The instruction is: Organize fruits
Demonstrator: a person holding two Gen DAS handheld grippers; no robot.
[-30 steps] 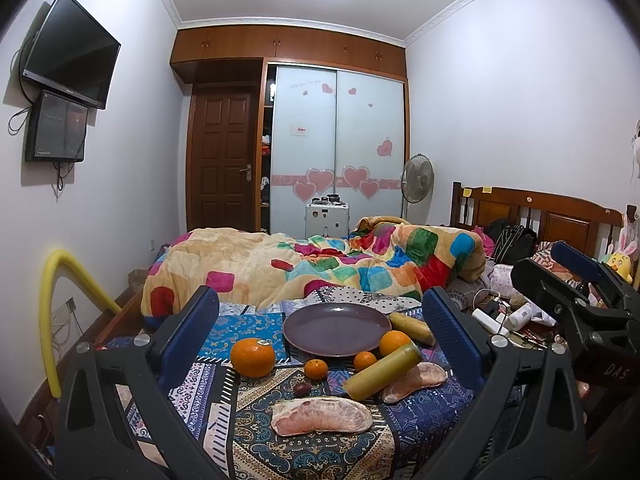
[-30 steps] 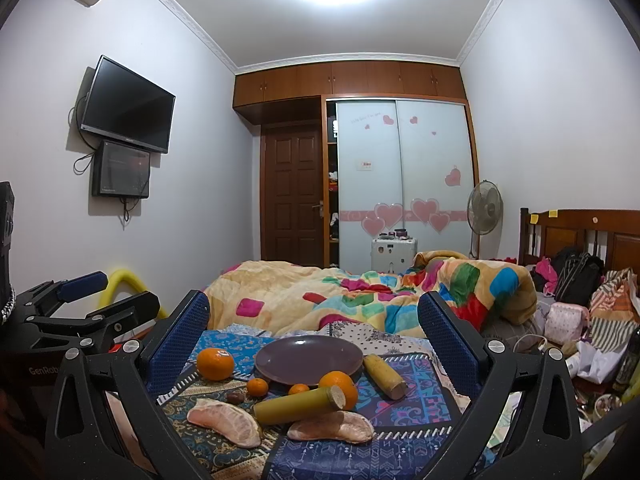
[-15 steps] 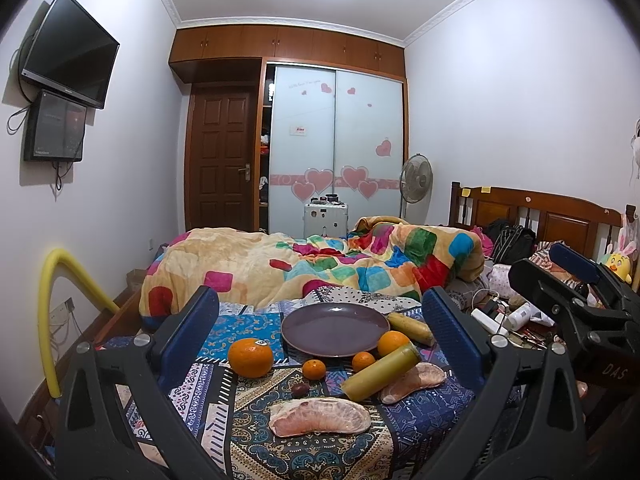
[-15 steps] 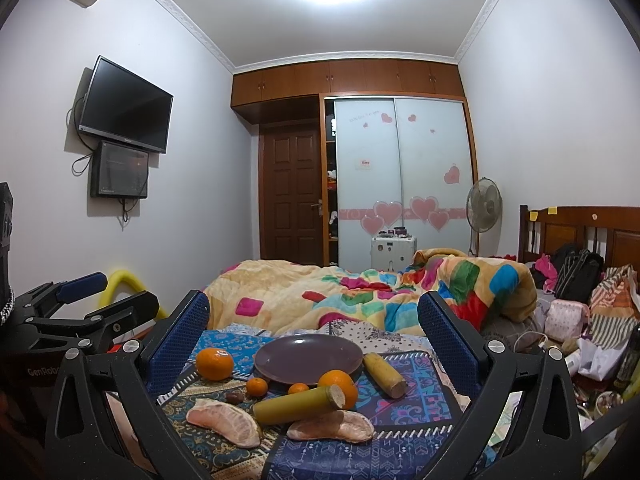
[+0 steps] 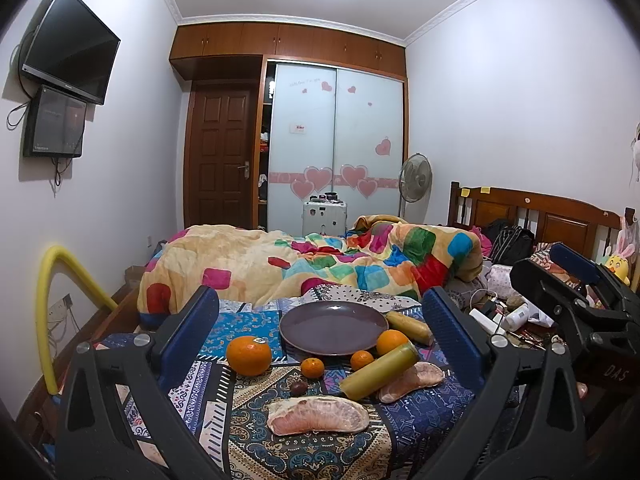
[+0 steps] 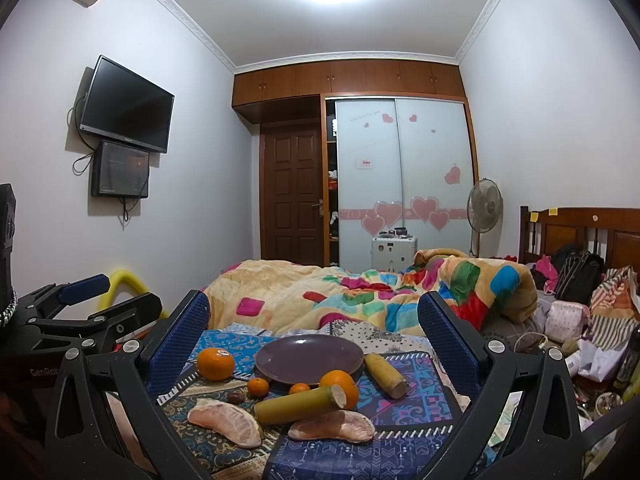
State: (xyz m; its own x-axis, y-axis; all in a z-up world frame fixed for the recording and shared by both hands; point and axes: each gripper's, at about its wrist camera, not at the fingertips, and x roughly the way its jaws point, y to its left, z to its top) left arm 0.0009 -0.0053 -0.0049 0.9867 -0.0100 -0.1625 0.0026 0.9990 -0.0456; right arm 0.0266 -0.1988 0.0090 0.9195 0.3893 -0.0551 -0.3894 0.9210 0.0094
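An empty purple plate [image 5: 334,328] [image 6: 309,357] sits on a patterned cloth. In front of it lie a large orange [image 5: 249,355] [image 6: 216,363], a second orange [image 5: 392,342] [image 6: 339,383], two small tangerines [image 5: 312,368] [image 6: 258,386], a small dark fruit [image 5: 298,388], two yellow-green sugarcane sticks [image 5: 379,375] [image 6: 299,403] and two peeled pomelo segments [image 5: 318,421] [image 6: 226,426]. My left gripper [image 5: 320,336] is open and empty, held back from the fruit. My right gripper [image 6: 314,336] is open and empty too, also held back.
The patterned cloth [image 5: 256,444] covers the foot of a bed with a colourful quilt [image 5: 320,268]. Clutter and bags [image 6: 576,320] lie at the right by the headboard. A yellow foam tube [image 5: 48,312] stands at the left wall.
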